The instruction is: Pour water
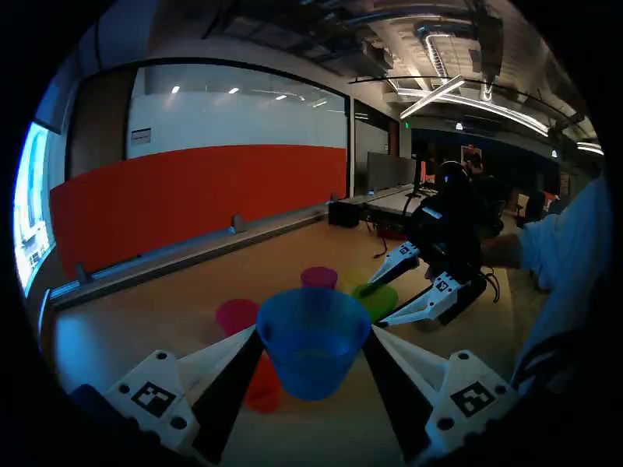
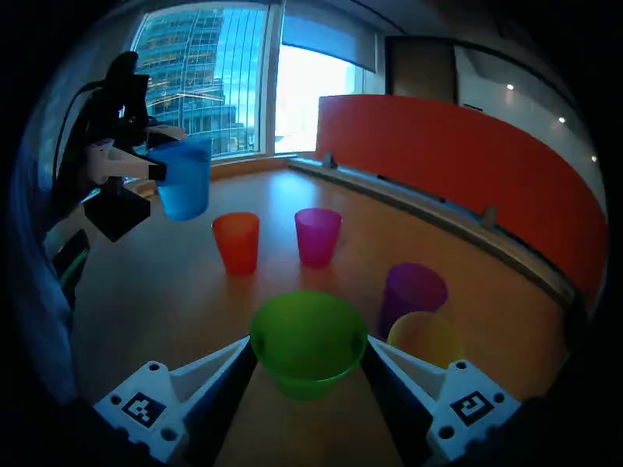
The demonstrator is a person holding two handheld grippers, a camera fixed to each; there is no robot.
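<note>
left gripper: bottom centre of left gripper view, narrowed onto blue cup, one finger on each wall. Cup upright, rim level.
blue cup contents: pale patch low inside; can't tell if it's water.
right gripper: bottom centre of right gripper view, clamped on green cup, a finger each side. Looks empty, not sure.
cup spacing: in right gripper view the blue cup sits upper left, held off the table, well apart from the green cup. In left gripper view the green cup is right of centre, past the blue rim.
step (judgement): both cups gripped, pour not begun. One rim has to come over the other mouth before any tilt.
bystander cups: yellow cup just beside the right-hand finger, purple cup behind it. Orange cup and magenta cup mid-frame, between the held cups.
risk 1: tilt starts with cups apart, so water hits the table or the orange/magenta cups.
risk 2: thin tapered walls. Over-squeeze buckles the cup; under-squeeze lets it slip on tilt.
risk 3: right gripper swings and clips the yellow cup into the purple one.
risk 4: rims collide on approach, since depth is hard to read here.
far: orange wall at right, window upper left; sleeve at right edge of left gripper view.
</note>
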